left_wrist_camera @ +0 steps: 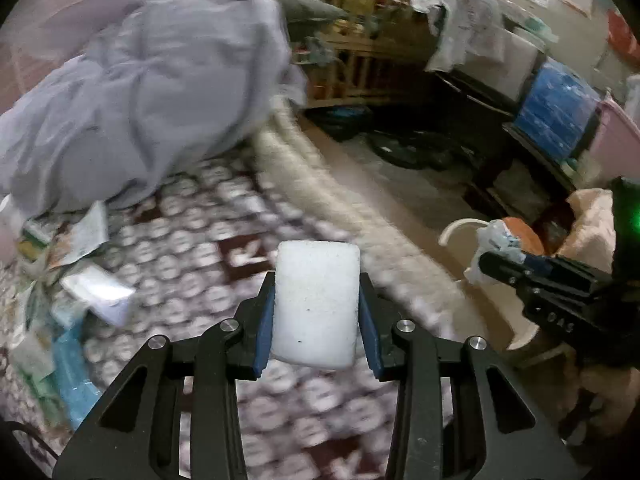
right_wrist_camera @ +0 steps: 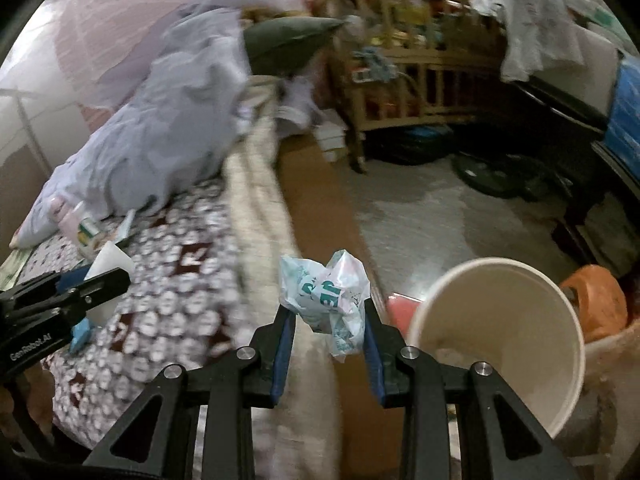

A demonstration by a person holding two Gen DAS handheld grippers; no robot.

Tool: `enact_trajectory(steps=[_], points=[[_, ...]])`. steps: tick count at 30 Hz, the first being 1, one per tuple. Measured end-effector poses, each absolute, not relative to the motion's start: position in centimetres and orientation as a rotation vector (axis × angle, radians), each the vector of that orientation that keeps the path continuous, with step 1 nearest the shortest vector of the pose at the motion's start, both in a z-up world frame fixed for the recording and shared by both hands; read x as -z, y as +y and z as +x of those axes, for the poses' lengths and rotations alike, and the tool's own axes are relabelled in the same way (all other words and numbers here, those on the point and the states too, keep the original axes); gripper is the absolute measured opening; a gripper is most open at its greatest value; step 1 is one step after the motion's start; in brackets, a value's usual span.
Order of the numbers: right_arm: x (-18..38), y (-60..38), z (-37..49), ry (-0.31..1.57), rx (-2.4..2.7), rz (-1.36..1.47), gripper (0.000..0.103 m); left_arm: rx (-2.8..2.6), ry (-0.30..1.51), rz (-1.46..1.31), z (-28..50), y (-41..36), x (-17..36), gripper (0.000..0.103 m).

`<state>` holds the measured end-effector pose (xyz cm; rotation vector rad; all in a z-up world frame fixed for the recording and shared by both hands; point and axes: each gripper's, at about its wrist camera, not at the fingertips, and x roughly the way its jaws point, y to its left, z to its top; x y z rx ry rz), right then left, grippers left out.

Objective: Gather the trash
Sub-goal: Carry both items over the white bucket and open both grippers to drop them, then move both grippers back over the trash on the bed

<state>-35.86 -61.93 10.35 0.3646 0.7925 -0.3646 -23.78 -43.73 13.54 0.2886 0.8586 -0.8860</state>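
In the left wrist view my left gripper (left_wrist_camera: 317, 308) is shut on a white foam block (left_wrist_camera: 316, 304), held over the patterned bedspread (left_wrist_camera: 192, 256). In the right wrist view my right gripper (right_wrist_camera: 325, 322) is shut on a crumpled white and teal wrapper (right_wrist_camera: 328, 300), just past the bed's edge. A white bin (right_wrist_camera: 500, 340) stands open right of it, with its rim (left_wrist_camera: 460, 228) also in the left view. My right gripper (left_wrist_camera: 496, 260) shows there with the wrapper (left_wrist_camera: 494, 246). My left gripper (right_wrist_camera: 108, 276) shows at the left of the right view with the foam block (right_wrist_camera: 108, 258).
Loose papers and packets (left_wrist_camera: 76, 248) lie on the bed beside a heaped grey quilt (left_wrist_camera: 148, 88). An orange bag (right_wrist_camera: 596, 304) sits behind the bin. A wooden crib (right_wrist_camera: 412, 80), dark shelving with a blue box (left_wrist_camera: 556, 108) and dark items on the floor (right_wrist_camera: 500, 176) stand beyond.
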Motion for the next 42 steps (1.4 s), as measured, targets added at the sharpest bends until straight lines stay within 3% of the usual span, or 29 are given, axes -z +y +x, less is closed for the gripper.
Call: enact_trajectory(steps=[15,19,20,21,24,42], points=[[-7.9,-72.8,-42.6,0.848,0.609,0.505,0.033,1.161,0.946,0.278,-29.5,-56.3,-13.5,0.036],[-7.8,-74.4,-43.7,0.814,0.637,0.54,0.071,1.224,1.01,0.216,-29.6,-58.5,-13.0,0.049],[-7.8,-74.6,-43.9,0.806,0.644,0.543,0.072,1.233,1.017,0.205,-29.6,-58.9,-12.9,0.059],[-7.9,-74.8,-44.1,0.8,0.653,0.545,0.072,1.239,1.018,0.198,-29.6,-59.0,-12.9,0.065],[-7.6,-75.2,-44.3,0.803,0.664,0.556,0.073,1.257,1.009,0.188,-29.7,-59.1,-13.0,0.069],[-7.4,-70.1,-40.3,0.837,0.55,0.52,0.073,0.961,0.892,0.248,-25.8,-49.9,-12.7,0.069]])
